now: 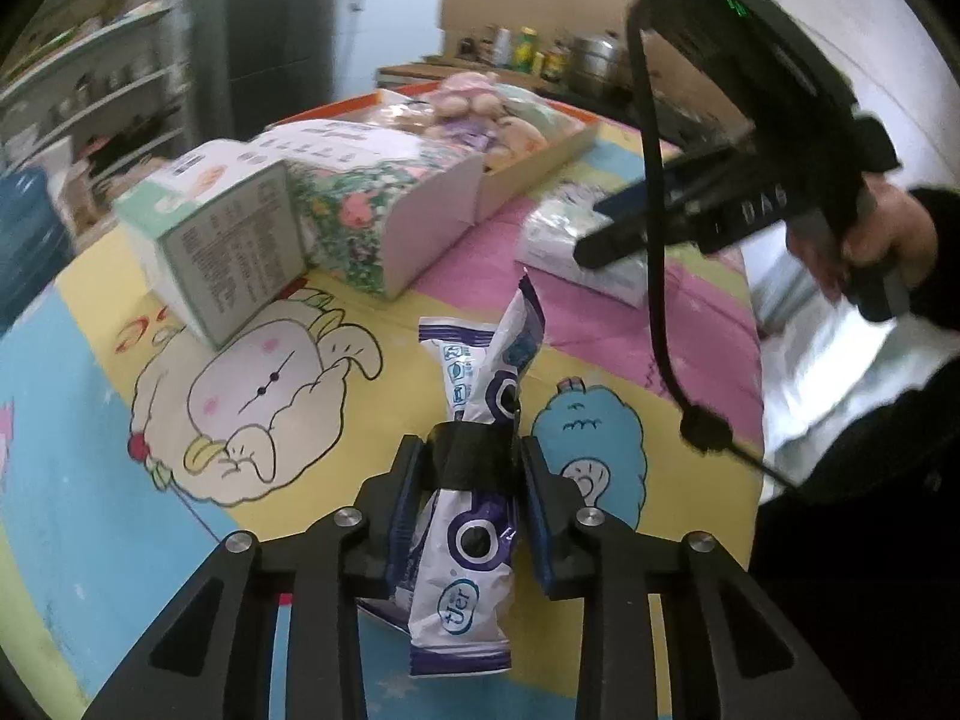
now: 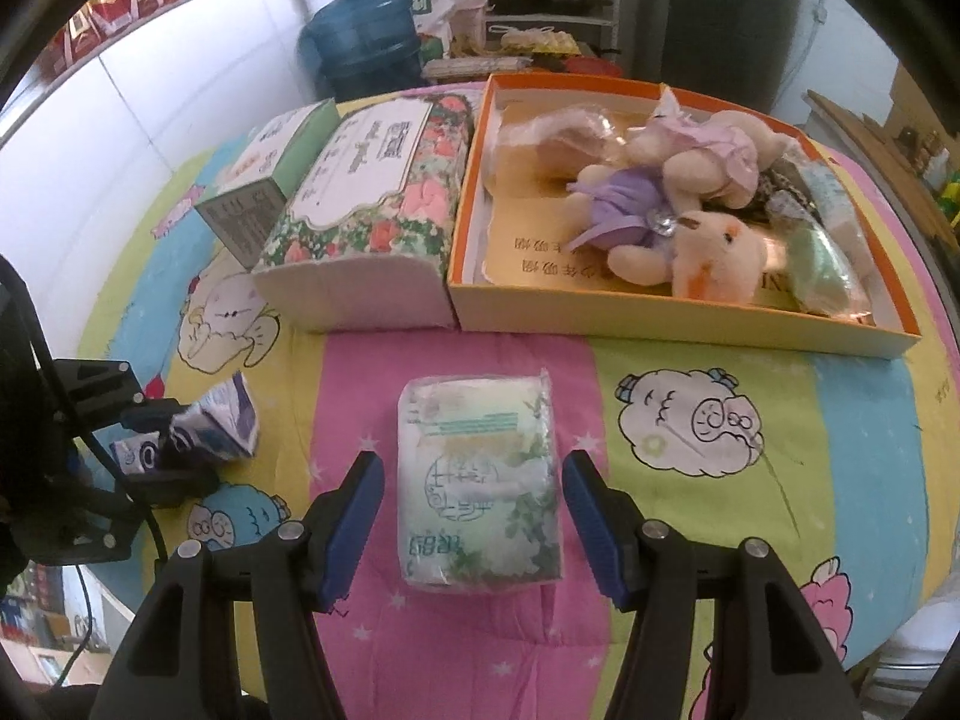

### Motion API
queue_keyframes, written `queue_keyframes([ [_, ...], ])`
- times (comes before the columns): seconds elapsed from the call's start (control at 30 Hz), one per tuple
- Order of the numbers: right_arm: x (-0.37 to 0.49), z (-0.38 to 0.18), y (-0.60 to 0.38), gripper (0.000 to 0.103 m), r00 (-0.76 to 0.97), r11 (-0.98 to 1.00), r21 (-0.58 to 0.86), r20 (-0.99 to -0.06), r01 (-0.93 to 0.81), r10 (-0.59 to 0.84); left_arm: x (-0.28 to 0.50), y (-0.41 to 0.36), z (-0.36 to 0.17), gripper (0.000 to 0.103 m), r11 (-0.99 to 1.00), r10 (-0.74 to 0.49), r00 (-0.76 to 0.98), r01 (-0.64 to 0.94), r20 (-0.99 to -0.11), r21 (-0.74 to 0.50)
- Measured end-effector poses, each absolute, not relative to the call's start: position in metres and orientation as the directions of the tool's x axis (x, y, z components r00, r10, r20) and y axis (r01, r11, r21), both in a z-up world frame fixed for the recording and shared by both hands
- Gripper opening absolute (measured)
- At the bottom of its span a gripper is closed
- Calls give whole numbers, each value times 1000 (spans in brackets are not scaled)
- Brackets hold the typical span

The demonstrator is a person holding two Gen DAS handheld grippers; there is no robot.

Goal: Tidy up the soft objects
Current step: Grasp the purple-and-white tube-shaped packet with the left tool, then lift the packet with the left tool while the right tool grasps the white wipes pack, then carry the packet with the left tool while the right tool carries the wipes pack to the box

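Note:
A white and purple soft packet (image 1: 480, 546) lies crumpled on the cartoon tablecloth. My left gripper (image 1: 471, 456) is shut on its middle, and the packet's upper end sticks up past the fingertips. The right wrist view shows that same packet (image 2: 225, 423) pinched at the far left by the left gripper (image 2: 162, 438). A plastic-wrapped green and white tissue pack (image 2: 480, 480) lies flat on the pink stripe. My right gripper (image 2: 474, 471) is open and straddles it, with a gap on each side. The left wrist view has the right gripper (image 1: 606, 240) over the tissue pack (image 1: 555, 225), held by a hand (image 1: 870, 240).
An orange-rimmed cardboard tray (image 2: 660, 327) at the back right holds plush toys (image 2: 708, 258) and wrapped items. Left of it stand a floral tissue box (image 2: 372, 198) and a green box (image 2: 282, 162). Beyond the table are a blue water jug (image 2: 360, 36) and shelves.

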State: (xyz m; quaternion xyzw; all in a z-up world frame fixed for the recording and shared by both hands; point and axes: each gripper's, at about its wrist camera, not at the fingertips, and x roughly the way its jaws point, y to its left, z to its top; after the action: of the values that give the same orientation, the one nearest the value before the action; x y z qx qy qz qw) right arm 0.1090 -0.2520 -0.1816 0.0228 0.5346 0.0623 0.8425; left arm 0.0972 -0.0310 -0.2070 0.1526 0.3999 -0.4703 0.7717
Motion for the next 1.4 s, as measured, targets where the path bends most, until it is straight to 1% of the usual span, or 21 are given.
queue_keyframes([
  [0.07, 110, -184, -251, 62, 415, 992, 92, -902, -90, 121, 95, -28, -207, 30, 544, -608, 257, 824, -751, -158],
  [0.3, 110, -193, -248, 62, 404, 992, 62, -909, -107, 101, 88, -26, -196, 30, 639, -590, 340, 751, -732, -165],
  [0.33, 110, -193, -247, 60, 404, 992, 59, -909, -110, 98, 87, -26, -194, 30, 655, -580, 355, 739, -733, -160],
  [0.37, 110, -194, -247, 55, 404, 992, 56, -909, -114, 98, 87, -28, -192, 30, 669, -570, 370, 727, -733, -153],
  [0.4, 109, -194, -246, 52, 405, 991, 59, -909, -119, 103, 86, -29, -190, 30, 679, -564, 380, 718, -733, -150],
  [0.63, 103, -189, -249, 50, 432, 992, 69, -896, -104, 108, 84, -29, -172, 30, 735, -551, 433, 657, -713, -168],
  [0.87, 90, -166, -266, 50, 490, 993, 104, -863, -62, 121, 84, -34, -152, 30, 762, -550, 468, 621, -691, -186],
  [1.13, 77, -129, -290, 50, 560, 990, 143, -819, -12, 125, 84, -62, -122, 30, 781, -550, 512, 595, -660, -189],
  [1.27, 76, -112, -301, 50, 591, 990, 139, -800, 5, 109, 83, -83, -109, 30, 793, -544, 533, 579, -648, -189],
  [1.4, 80, -100, -310, 50, 616, 992, 127, -783, 25, 85, 87, -101, -99, 30, 817, -515, 551, 548, -657, -181],
])
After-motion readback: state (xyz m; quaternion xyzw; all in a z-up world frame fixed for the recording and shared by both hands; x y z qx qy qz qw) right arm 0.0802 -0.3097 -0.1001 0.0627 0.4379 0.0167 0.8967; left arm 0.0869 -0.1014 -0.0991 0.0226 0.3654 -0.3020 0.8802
